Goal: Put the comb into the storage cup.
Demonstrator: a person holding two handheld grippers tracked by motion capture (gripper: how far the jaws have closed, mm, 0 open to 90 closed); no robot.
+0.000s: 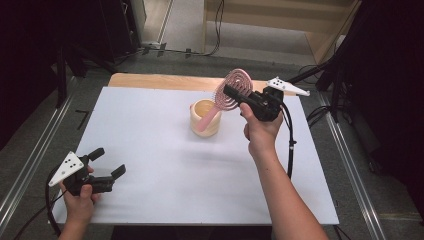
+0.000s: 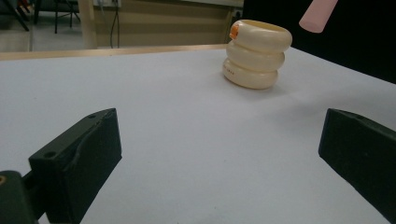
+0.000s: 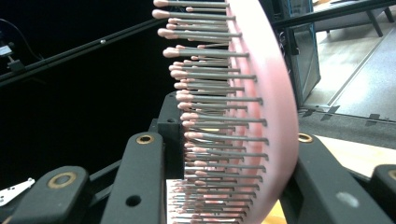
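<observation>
You've got the pink hairbrush clamped in your right tongs, jaws closed on its round bristled head, one against the bristles and one against the smooth back, as the right gripper view shows close up. The brush hangs tilted above the far middle of the bench, its handle slanting down so the tip sits in the mouth of the cream cup; whether it touches the inside, you can't tell. That cup is a ribbed, three-ring pot standing upright toward the far edge, and nothing else shows inside it. From the left gripper view there's an orange sticker on its rim and a line of tiny print low on its side, too small to read. Your left tongs hover at the near left corner, jaws wide apart and holding nothing, well away from the cup, with bare white bench between.
</observation>
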